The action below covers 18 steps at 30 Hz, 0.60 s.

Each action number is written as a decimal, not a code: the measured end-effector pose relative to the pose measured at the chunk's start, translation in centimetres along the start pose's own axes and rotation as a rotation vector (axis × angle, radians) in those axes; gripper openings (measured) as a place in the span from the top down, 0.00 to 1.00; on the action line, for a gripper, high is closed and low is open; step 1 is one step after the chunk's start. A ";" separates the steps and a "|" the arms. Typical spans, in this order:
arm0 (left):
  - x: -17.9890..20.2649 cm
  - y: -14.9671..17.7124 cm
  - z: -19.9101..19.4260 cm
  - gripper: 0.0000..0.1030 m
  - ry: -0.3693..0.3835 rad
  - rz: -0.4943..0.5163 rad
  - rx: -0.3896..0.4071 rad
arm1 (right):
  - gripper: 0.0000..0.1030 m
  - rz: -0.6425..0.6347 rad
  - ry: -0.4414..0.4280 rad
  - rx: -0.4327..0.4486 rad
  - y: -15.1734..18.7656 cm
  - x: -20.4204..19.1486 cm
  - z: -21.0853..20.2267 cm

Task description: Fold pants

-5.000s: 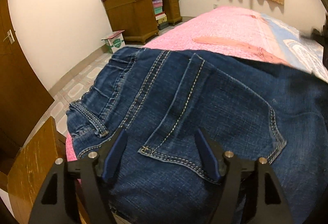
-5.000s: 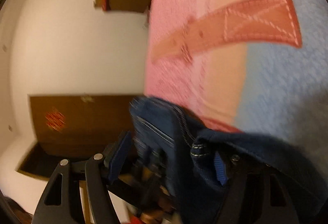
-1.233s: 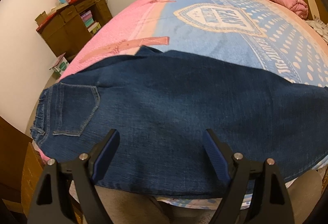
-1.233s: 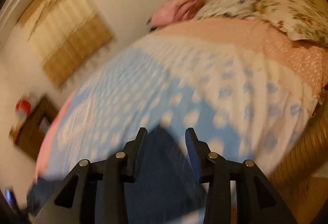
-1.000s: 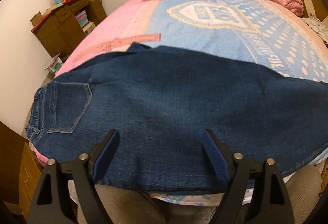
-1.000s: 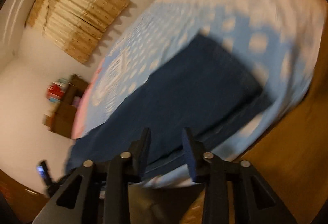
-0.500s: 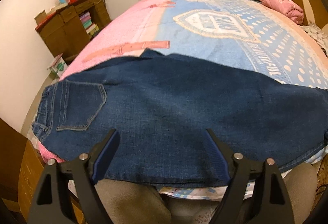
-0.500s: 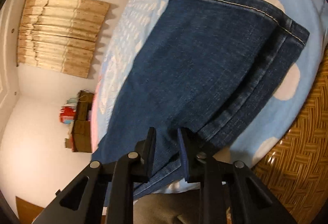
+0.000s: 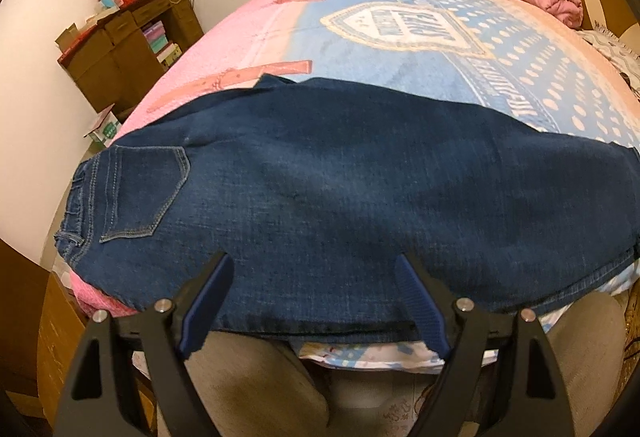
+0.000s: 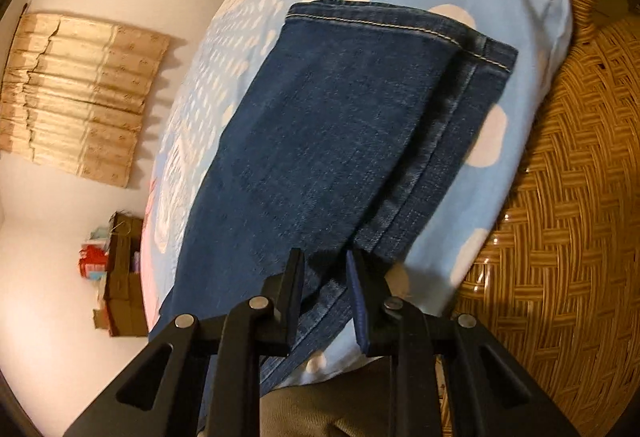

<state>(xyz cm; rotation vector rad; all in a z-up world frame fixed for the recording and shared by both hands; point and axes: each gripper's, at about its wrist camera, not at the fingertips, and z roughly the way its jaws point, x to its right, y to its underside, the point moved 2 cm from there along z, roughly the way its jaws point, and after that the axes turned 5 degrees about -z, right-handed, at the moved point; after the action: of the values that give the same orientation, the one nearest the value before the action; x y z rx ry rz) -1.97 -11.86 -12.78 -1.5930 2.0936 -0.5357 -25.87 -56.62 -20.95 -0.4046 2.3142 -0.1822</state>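
My right gripper [image 10: 324,273] has swung down to the pants [image 9: 340,197] lying leg-on-leg along the bed's [image 9: 400,37] near edge, jaws narrowly parted by the cuff seam, left gripper [image 9: 312,297] wide open, empty, cross-fold next

My right claw [image 10: 323,269] sits low over the near edge of the jeans [image 10: 320,141], its two blue-padded fingers [image 10: 297,279] close together with a narrow gap between them; whether they pinch any cloth I cannot tell. The denim lies flat, one leg stacked on the other, with the stitched hems [image 10: 400,27] at the far end. Under it spreads a blue bedspread [image 10: 492,141] with white dots. A woven wicker surface [image 10: 568,197] stands just beside the bed. A tan curtain [image 10: 76,93] hangs on the wall, and a brown desk [image 10: 124,277] stands below.
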 end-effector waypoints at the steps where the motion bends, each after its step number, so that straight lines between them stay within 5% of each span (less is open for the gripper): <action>1: 0.0 0.1 0.0 0.17 0.001 0.000 -0.001 | 0.78 0.000 0.012 0.006 0.0 -0.1 0.0; 3: 0.2 0.4 0.1 0.17 0.011 -0.003 -0.009 | 0.77 0.014 0.036 0.041 -0.4 -0.6 0.3; 7: 0.9 1.2 0.6 0.17 0.036 0.005 -0.045 | 0.58 -0.004 0.005 0.058 -1.1 -1.8 1.2; 8: 1.1 1.3 0.6 0.17 0.038 0.012 -0.044 | 0.59 -0.033 -0.008 0.057 -1.2 -2.2 1.2; 10: 1.4 1.4 0.5 0.17 0.035 0.025 -0.037 | 0.93 -0.074 -0.054 0.033 -1.3 -2.5 1.4; 18: 1.3 1.2 0.4 0.17 0.039 0.014 -0.033 | 0.95 -0.210 -0.033 0.006 -1.9 -2.3 -1.7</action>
<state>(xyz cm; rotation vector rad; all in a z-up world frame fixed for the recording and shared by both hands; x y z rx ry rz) -2.99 -12.78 -13.94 -1.5974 2.1510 -0.5340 -25.18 -57.59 -17.77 -0.6432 2.2363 -0.2828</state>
